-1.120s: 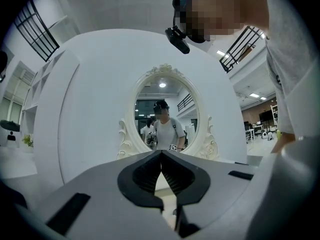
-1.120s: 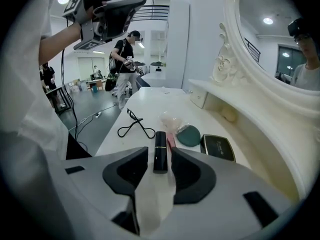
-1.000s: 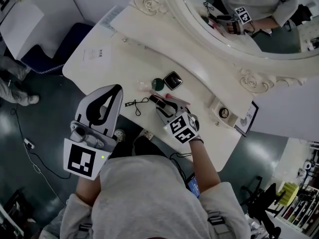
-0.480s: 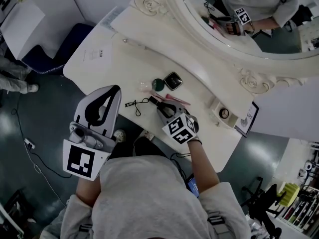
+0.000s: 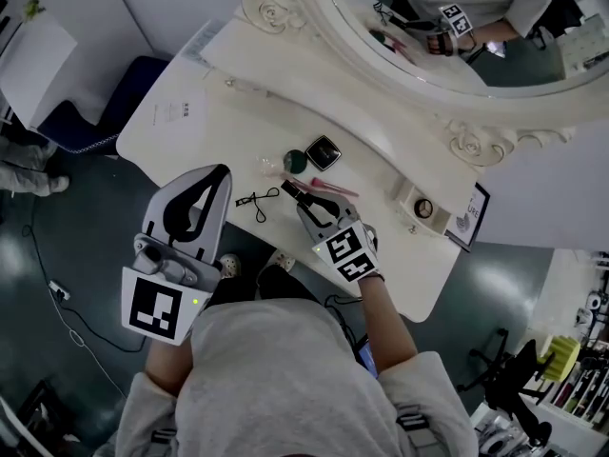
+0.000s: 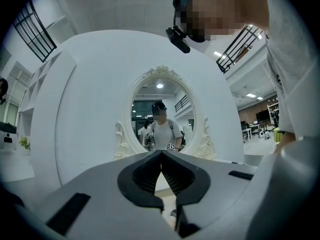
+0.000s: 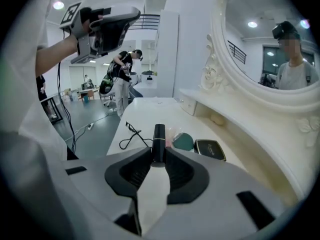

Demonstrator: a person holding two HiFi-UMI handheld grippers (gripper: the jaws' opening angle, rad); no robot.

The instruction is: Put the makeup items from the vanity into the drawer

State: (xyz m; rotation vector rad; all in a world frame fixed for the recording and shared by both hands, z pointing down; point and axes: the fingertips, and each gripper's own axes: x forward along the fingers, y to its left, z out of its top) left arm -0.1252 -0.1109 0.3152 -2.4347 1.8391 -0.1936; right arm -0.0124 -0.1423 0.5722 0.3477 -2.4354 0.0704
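My right gripper (image 5: 306,201) is over the front of the white vanity top (image 5: 219,74), and its jaws have just been closing; they are shut on a black tube (image 7: 158,143) that sticks out past the tips, lifted off the top. Beyond it lie a green round item (image 7: 183,141), a black square compact (image 7: 210,149) and a pink stick (image 5: 335,189). A clear pinkish piece (image 5: 272,167) and a thin black cord (image 5: 259,199) lie to the left. My left gripper (image 5: 222,172) hangs level off the vanity's front edge, shut on nothing.
The oval mirror (image 5: 457,74) in its carved frame stands along the back of the vanity. A sheet of paper (image 5: 181,112) lies at the far left, and a small round clock (image 5: 423,208) and a framed card (image 5: 473,219) at the right. A dark blue seat (image 5: 90,112) stands on the floor.
The right gripper's jaws have closed on the black tube and raised it slightly off the vanity. The left gripper has stayed in place.
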